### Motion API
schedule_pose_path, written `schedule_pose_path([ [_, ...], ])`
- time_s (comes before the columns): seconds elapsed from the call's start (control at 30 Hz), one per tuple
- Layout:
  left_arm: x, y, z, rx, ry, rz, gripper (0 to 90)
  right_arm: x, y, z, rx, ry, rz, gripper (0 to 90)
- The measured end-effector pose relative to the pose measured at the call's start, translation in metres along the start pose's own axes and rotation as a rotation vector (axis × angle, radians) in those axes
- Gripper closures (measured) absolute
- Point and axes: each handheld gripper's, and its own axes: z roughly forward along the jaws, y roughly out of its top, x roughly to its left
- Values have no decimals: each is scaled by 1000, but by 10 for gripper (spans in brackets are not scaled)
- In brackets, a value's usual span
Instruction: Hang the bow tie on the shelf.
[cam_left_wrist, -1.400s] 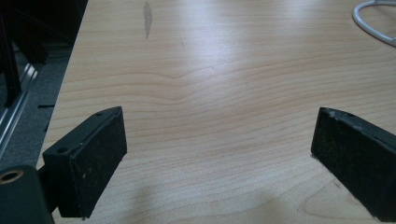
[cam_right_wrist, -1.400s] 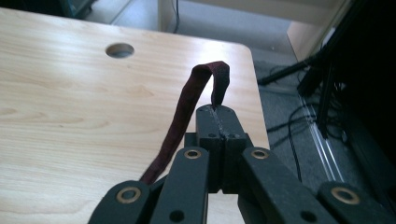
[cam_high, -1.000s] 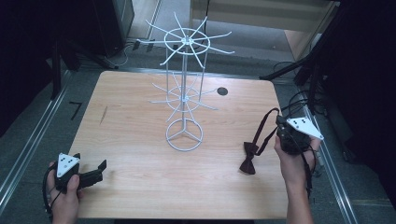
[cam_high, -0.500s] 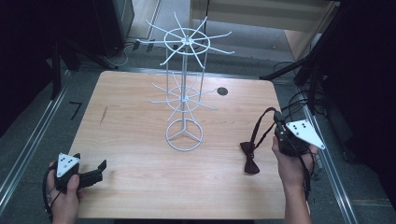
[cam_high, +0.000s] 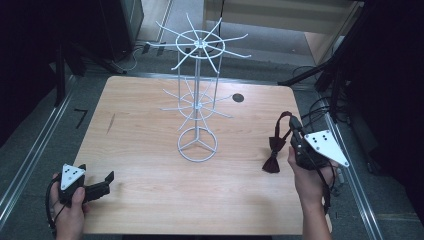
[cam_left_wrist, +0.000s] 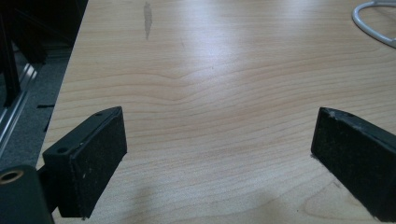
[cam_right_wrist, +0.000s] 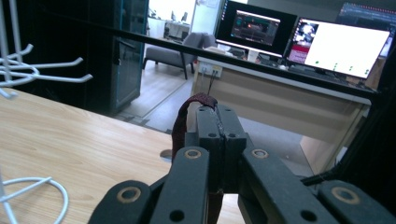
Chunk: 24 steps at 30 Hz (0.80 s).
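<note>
The right gripper (cam_high: 292, 131), jaws clamped on the bow tie's (cam_high: 274, 155) strap, has lifted it; left gripper (cam_high: 102, 184) stays wide.

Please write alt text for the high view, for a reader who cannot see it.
The right tool holds a dark red bow tie by its strap above a wooden table. A white wire rack stands mid-table; the left tool rests open at the near left.

1 bow tie (cam_high: 273, 155), 1 wire rack (cam_high: 198, 107), 2 grippers, seemingly 2 monitors (cam_right_wrist: 338, 46).
</note>
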Motion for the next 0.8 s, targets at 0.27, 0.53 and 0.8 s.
schedule_pose_path([
  [0.27,0,0,0,0,-1,-1,40,9,5,-2,-27,38,4,900],
  [0.53,0,0,0,-2,2,1,40,23,12,-4,-53,84,8,900],
  [0.8,0,0,-1,-4,4,5,40,31,14,-2,-59,118,16,900],
])
